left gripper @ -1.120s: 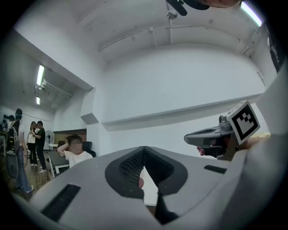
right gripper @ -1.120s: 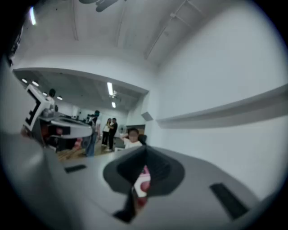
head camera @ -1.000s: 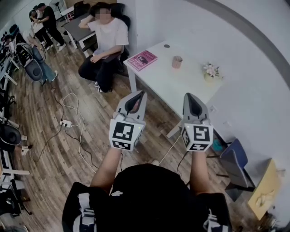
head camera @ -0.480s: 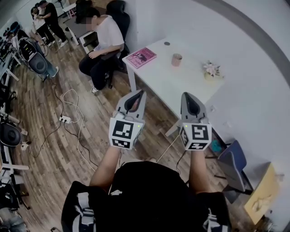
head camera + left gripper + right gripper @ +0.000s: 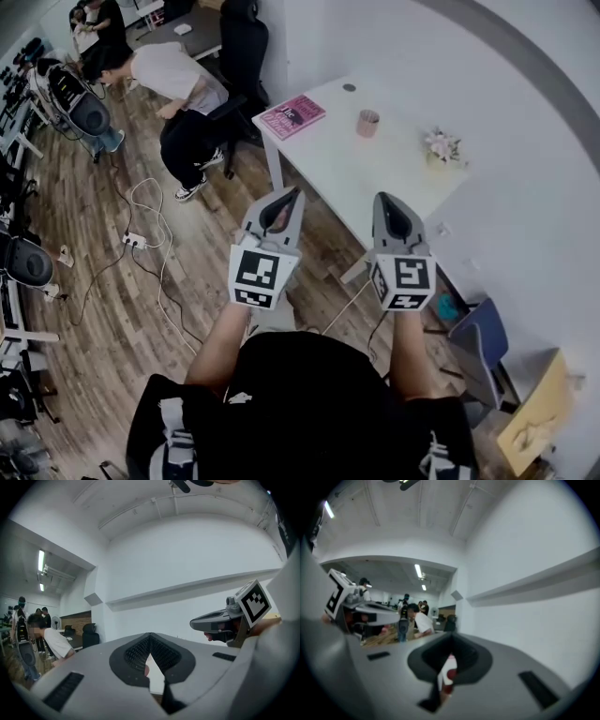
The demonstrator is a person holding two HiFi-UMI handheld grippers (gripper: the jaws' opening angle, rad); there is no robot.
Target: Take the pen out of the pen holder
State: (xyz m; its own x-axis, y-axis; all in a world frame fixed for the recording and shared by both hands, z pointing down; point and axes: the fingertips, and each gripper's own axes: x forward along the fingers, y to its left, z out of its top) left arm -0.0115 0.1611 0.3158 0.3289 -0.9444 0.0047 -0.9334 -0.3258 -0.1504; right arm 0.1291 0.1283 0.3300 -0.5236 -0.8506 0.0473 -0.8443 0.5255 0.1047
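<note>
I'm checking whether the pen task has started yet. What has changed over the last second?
Only the background changed: the person in the white shirt has risen from the black chair and now bends forward, toward the left. The left gripper and right gripper stayed raised side by side, both shut and holding nothing. The pink book, cup and flowers on the white table did not move.

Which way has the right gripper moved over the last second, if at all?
No, not noticeably. In the head view the right gripper overlaps the near edge of the white table, below the pink cup, just as before.
</note>
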